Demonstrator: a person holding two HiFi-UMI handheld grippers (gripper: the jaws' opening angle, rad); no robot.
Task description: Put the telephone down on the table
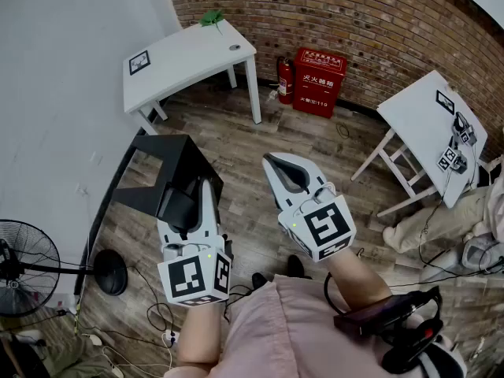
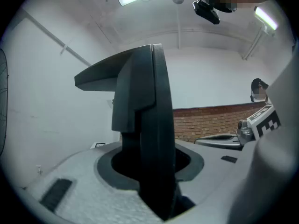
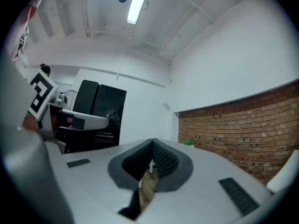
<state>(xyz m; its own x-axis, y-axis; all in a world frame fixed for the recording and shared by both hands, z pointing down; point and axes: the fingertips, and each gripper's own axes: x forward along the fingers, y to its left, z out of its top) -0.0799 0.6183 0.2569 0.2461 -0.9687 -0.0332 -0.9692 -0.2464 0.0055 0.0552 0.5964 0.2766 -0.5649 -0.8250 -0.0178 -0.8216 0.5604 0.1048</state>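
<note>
Your left gripper (image 1: 193, 199) pinching the matte black, angular telephone (image 2: 149, 125), right gripper (image 1: 276, 168) at three o'clock pressing ribbed pads (image 3: 166, 160) together, plank floor (image 1: 236, 144) showing only in head view.

Downward head view; level gripper views

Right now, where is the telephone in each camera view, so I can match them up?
Head view: telephone, lower left of centre, black, clamped in the left claw.
Left gripper view: centre, upright, filling the frame's middle.
Right gripper view: far left, likely the small dark block in that claw; hard to tell.
Shared landmark: the brick wall, top in the head view, right side in both gripper views.
</note>
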